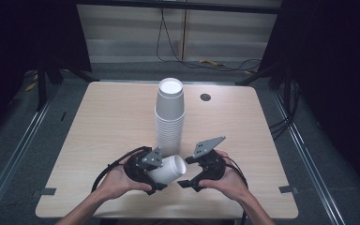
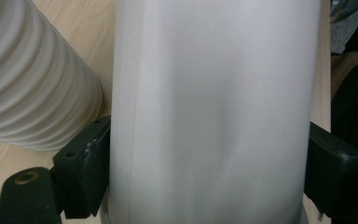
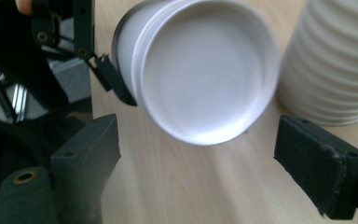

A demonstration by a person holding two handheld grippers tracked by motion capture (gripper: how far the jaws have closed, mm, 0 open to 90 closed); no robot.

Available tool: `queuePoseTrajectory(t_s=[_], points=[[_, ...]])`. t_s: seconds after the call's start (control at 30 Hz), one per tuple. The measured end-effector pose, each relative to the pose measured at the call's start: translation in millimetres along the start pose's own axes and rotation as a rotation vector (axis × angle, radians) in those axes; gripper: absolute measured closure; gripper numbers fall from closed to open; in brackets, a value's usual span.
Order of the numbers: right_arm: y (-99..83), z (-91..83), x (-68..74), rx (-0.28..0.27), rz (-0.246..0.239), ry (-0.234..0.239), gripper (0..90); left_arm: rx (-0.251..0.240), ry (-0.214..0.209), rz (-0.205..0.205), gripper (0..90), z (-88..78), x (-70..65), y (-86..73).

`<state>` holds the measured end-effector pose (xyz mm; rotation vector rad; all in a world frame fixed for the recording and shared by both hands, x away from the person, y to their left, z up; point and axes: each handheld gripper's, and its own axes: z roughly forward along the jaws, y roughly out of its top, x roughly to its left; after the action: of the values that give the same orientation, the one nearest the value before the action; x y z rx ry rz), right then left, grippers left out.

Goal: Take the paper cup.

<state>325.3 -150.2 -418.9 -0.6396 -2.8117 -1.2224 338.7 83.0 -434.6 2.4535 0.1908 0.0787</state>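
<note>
While left tongs clamp cup, right tongs seemingly agape.

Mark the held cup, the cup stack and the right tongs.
held cup [image 1: 168,169]: high view, on its side wall.
cup stack [image 1: 169,119]: high view, on the ribbed rims mid-stack.
right tongs [image 3: 196,154]: right gripper view, midway between the open jaw tips.

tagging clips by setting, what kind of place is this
Most likely a lab recording rig, not a home: a bare wooden table ringed by black curtains, with loose cables on the floor behind.
</note>
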Motion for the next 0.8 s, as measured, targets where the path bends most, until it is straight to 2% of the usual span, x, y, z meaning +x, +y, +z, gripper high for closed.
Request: queuePoseTrajectory(t_s=[0.07,0.13,0.33,0.37,0.47,0.7,0.8], points=[[0.1,5.8,1.9,0.051,-0.01,0.02,14.5,0.014,-0.01,0.011,15.1,2.8,-0.1,-0.6],[-0.2,8.5,2.0,0.067,-0.025,0.018,15.0,0.029,-0.01,0.015,15.1,6.0,-1.7,-1.4],[-1.6,12.3,2.5,0.114,-0.024,0.015,16.0,0.07,-0.026,0.035,15.1,13.0,-7.3,-2.6],[-1.6,13.3,2.8,0.124,-0.027,0.014,16.0,0.073,-0.019,0.048,15.2,13.6,-7.4,-2.9],[-0.4,17.1,5.2,0.137,-0.046,0.041,16.0,0.082,-0.026,0.053,15.4,16.0,-9.3,-4.1],[0.3,23.3,8.4,0.19,-0.065,0.046,15.6,0.096,-0.04,0.061,15.4,20.3,-13.0,-5.0],[0.8,27.1,9.4,0.205,-0.075,0.046,15.6,0.098,-0.045,0.081,15.4,21.9,-15.7,-3.3]])
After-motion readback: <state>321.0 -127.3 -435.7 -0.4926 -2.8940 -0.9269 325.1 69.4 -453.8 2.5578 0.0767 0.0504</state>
